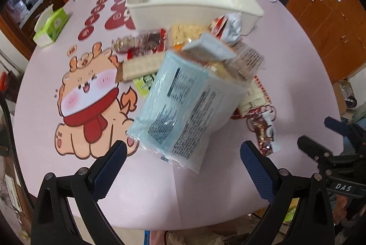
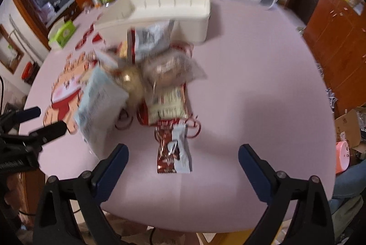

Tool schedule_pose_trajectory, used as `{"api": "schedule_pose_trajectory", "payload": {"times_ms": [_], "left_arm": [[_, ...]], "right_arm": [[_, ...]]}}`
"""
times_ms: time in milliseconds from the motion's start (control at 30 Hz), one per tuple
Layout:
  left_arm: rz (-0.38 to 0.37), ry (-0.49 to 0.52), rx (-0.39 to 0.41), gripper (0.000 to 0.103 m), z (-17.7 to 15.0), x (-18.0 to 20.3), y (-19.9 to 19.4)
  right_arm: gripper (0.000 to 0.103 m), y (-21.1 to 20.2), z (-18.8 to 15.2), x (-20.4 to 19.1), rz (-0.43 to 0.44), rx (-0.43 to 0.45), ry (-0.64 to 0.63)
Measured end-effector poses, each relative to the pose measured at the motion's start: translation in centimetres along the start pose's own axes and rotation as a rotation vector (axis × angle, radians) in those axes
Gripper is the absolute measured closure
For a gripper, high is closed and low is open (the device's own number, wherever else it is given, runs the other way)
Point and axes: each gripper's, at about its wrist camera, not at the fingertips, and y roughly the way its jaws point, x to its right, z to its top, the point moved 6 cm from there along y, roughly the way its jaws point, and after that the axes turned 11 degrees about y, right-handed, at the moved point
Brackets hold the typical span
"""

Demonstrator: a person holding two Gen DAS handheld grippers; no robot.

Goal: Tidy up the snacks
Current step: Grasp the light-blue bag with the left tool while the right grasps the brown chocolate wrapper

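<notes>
On the pink desk (image 1: 41,89) the snacks (image 2: 164,75) lie heaped just before the empty white bin (image 1: 189,0). Both grippers, left (image 1: 183,167) and right (image 2: 183,169), have jaws wide, holding nothing. Best settle squarely over one loose packet (image 2: 173,149) before closing.

Both wrist cameras look steeply down from close above, sharing the somewhat blurred snack pile (image 1: 194,75) and white bin (image 2: 160,14).

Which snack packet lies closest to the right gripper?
The small red-and-white packet, lying alone just ahead of the open right gripper; the other snacks sit piled farther back.
</notes>
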Motion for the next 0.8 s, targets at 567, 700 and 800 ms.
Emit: {"api": "schedule_pose_trajectory", "payload": {"times_ms": [567,700,800], "left_arm": [[0.068,-0.047,-0.101,0.004,0.4,0.2,8.2],[0.079,-0.039,-0.104,0.004,0.7,0.7,8.8],[0.079,-0.040,-0.109,0.004,0.8,0.8,9.3]], "right_arm": [[0.018,9.5,-2.4,0.6,0.017,-0.199,-0.078],[0.020,9.5,-2.2,0.2,-0.004,-0.173,-0.124],[0.023,9.5,-2.2,0.1,-0.018,-0.161,-0.146]]}}
